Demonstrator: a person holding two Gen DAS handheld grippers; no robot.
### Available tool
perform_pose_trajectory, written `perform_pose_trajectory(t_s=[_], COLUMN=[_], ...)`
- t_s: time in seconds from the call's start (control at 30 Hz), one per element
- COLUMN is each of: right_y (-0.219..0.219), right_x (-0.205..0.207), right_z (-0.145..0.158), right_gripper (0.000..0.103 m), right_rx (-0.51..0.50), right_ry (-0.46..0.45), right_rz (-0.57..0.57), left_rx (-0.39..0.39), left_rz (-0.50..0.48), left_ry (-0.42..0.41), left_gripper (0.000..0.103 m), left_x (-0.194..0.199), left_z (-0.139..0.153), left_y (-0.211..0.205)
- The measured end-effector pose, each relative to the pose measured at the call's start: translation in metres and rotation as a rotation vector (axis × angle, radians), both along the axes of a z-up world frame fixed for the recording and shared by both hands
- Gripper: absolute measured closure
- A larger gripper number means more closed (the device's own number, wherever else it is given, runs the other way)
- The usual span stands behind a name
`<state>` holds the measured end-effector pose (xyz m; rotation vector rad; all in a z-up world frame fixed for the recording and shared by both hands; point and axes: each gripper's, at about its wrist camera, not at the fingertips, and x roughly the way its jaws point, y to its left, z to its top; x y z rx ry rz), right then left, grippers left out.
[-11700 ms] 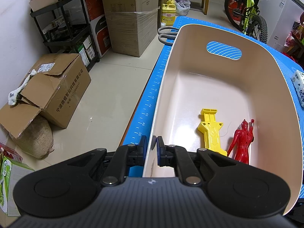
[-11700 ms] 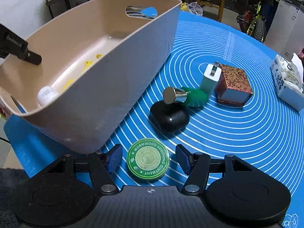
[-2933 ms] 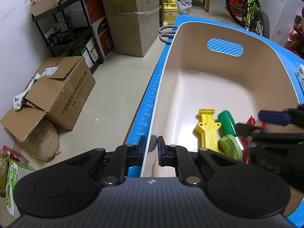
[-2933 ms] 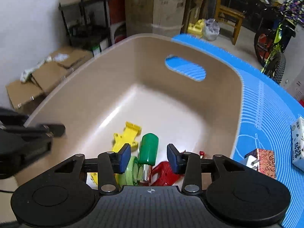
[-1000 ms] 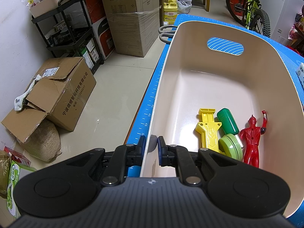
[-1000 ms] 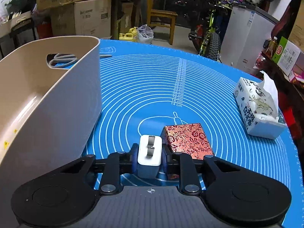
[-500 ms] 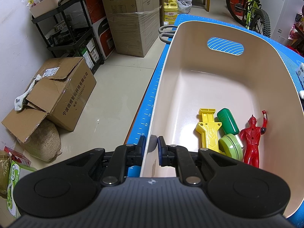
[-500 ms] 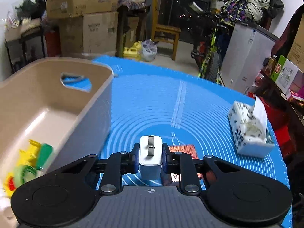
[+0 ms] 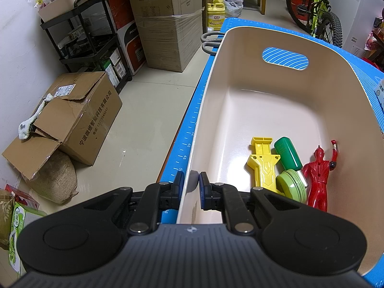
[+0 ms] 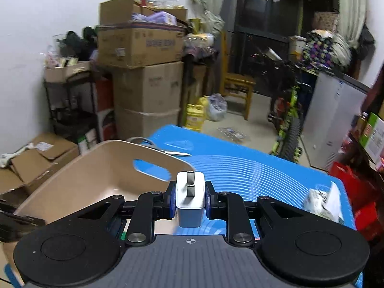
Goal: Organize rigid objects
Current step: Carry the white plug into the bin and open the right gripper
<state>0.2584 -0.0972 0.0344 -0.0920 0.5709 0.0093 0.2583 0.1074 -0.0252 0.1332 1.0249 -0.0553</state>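
Observation:
My left gripper [image 9: 189, 187] is shut on the near left rim of the beige bin [image 9: 276, 110]. Inside the bin lie a yellow plastic toy [image 9: 261, 160], a green cylinder [image 9: 288, 153], a round green tin [image 9: 290, 188] and a red figure [image 9: 320, 174]. My right gripper [image 10: 190, 200] is shut on a white plug charger [image 10: 190, 199], prongs up, held high above the blue mat [image 10: 252, 170] beside the right side of the bin [image 10: 91, 180].
Scissors [image 10: 156, 147] lie on the mat behind the bin. A tissue pack [image 10: 321, 200] sits at the mat's right. Cardboard boxes [image 9: 72, 117], a black shelf rack [image 9: 86, 45], a chair and a bicycle [image 9: 314, 7] stand on the floor around the table.
My right gripper has lifted the white charger off the mat, risen high and swung left toward the bin. The left gripper and the bin's contents have not moved.

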Motion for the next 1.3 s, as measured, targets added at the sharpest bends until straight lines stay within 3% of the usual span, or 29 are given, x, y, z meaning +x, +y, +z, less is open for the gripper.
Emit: perform_pose_trajectory(t_s=[0.33,0.53,0.93,1.13,1.3], right_y=[0.053,0.082,0.102,0.103,0.095], right_x=[0.011,0.015,0.031,0.034,0.029], right_z=[-0.016,-0.040,-0.085,-0.087,-0.078], right_gripper=[0.071,0.071,0.071,0.071,0.050], right_rx=[0.009,-0.020,-0.117,-0.127,-0.079], right_ry=[0.057,0.151,0.438,0.487,0.439], right_rz=[0.109,0.165,0.182,0.175,0.178], left_rx=[0.001,0.001,0.001,0.002,0.003], left_rz=[0.000,0.000,-0.001,-0.003,-0.002], left_ry=[0.000,0.000,0.000,0.001,0.001], left_gripper=[0.088,0.088,0.088,0.088,0.088], left_x=[0.000,0.000,0.000,0.001,0.001], left_z=[0.000,0.000,0.000,-0.001,-0.001], left_y=[-0.001,-0.001,0.002,0.001,0.002])
